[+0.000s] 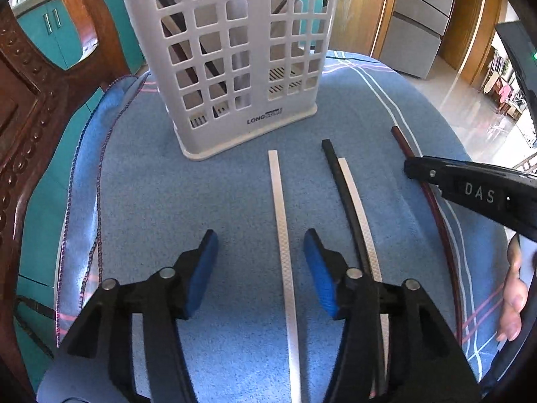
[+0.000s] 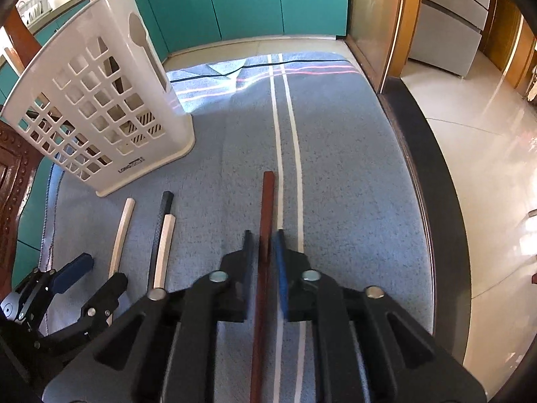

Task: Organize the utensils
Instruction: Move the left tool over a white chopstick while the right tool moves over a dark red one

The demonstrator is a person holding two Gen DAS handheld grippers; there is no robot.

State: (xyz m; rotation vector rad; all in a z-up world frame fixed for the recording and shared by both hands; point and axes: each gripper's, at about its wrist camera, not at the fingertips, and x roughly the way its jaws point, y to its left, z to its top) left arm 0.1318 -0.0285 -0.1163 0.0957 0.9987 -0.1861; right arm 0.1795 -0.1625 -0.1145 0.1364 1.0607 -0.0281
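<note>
A white slotted utensil basket (image 1: 256, 67) (image 2: 110, 20) stands upright at the back of a blue cloth (image 1: 167, 201), with dark sticks showing through its holes. Several chopsticks lie loose in front of it. One white chopstick (image 1: 281, 228) lies between the fingers of my left gripper (image 1: 261, 240), which is open and not touching it. A black chopstick (image 1: 339, 174) and a second white chopstick (image 1: 352, 188) lie side by side to its right. My right gripper (image 2: 263, 236) straddles a reddish-brown chopstick (image 2: 267, 201) on the cloth, jaws narrow but with a slight gap.
A carved wooden chair (image 1: 27, 107) stands at the left behind the cloth. The table's dark edge (image 2: 436, 201) runs along the right, with tiled floor (image 2: 486, 168) beyond. A person's hand (image 1: 513, 285) shows at the right rim. Teal cabinets (image 2: 251, 0) stand behind.
</note>
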